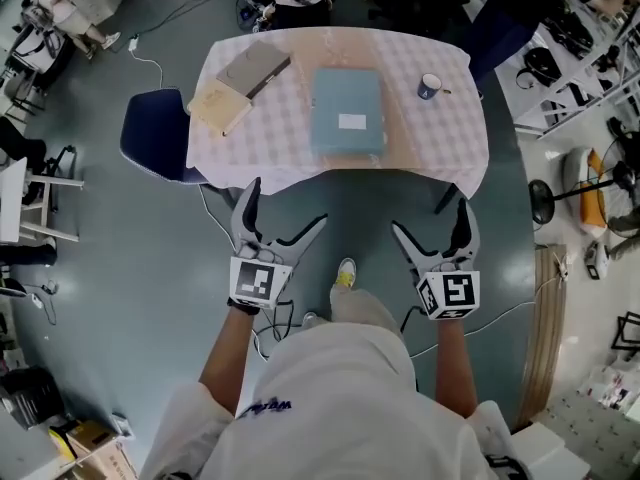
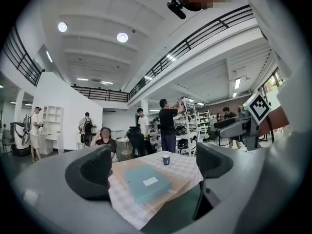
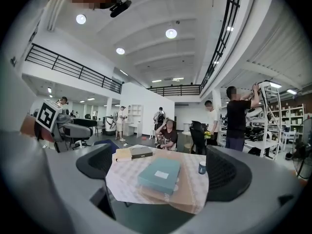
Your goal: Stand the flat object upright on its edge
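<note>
A flat teal box with a white label lies on a brown cardboard sheet in the middle of the checked table. The same teal box appears in the left gripper view and the teal box in the right gripper view, lying flat. My left gripper and right gripper hang in front of the table, short of its near edge, both open and empty. The left gripper and right gripper frame the box between their jaws from a distance.
A grey book and a tan book lie at the table's left. A blue mug stands at its right. A dark blue chair is left of the table. Several people, shelves and cables surround the area.
</note>
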Action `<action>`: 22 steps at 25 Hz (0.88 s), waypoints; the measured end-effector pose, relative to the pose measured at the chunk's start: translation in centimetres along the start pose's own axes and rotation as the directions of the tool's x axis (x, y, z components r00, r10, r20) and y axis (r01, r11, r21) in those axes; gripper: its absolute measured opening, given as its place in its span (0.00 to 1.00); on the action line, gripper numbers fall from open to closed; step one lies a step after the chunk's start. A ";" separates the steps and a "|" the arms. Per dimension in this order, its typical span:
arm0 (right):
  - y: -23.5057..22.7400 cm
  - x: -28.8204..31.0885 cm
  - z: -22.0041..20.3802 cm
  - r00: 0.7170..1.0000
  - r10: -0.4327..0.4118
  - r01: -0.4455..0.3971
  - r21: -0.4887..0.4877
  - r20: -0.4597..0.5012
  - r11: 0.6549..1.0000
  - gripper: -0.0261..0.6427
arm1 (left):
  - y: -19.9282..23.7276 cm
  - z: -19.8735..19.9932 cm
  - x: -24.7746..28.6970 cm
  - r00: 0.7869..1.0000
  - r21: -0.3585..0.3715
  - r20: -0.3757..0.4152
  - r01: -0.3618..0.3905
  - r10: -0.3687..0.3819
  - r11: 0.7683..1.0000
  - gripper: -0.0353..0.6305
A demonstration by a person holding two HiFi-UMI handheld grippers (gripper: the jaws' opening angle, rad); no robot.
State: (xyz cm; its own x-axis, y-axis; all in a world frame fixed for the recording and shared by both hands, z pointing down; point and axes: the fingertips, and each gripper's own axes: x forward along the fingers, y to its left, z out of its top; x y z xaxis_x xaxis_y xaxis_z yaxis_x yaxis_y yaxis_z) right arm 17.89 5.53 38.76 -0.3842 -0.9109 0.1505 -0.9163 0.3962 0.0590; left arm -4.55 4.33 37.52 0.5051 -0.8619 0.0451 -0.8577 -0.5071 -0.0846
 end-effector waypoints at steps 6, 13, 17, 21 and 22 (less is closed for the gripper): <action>-2.8 4.0 -2.5 0.998 0.053 -0.052 0.012 -0.044 0.999 0.91 | 1.2 -3.0 4.2 0.997 0.014 -0.068 -0.042 0.043 0.999 0.86; -4.5 9.1 -5.4 0.990 0.103 -0.104 -0.002 -0.098 0.995 0.90 | 2.4 -5.3 9.0 0.992 -0.013 -0.112 -0.051 0.049 0.999 0.86; -5.0 12.5 -7.3 0.986 0.107 -0.107 0.004 -0.126 0.994 0.90 | 3.9 -7.2 11.4 0.992 -0.025 -0.119 -0.046 0.043 0.999 0.86; -5.7 15.3 -9.2 0.984 0.092 -0.092 0.006 -0.152 0.996 0.90 | 5.3 -9.6 13.6 0.990 -0.036 -0.142 -0.032 0.027 0.999 0.86; -5.9 16.0 -9.8 0.983 0.087 -0.087 0.009 -0.160 0.996 0.90 | 5.7 -10.4 14.1 0.989 -0.038 -0.149 -0.030 0.024 0.999 0.86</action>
State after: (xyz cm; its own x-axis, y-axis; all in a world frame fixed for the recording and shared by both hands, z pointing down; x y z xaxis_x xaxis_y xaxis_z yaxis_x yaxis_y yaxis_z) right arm 18.21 -10.25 50.45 -0.4396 -0.8426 0.3112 -0.8804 0.4728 0.0367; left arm -3.28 -10.74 47.99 0.4645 -0.8648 0.1905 -0.8756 -0.4808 -0.0476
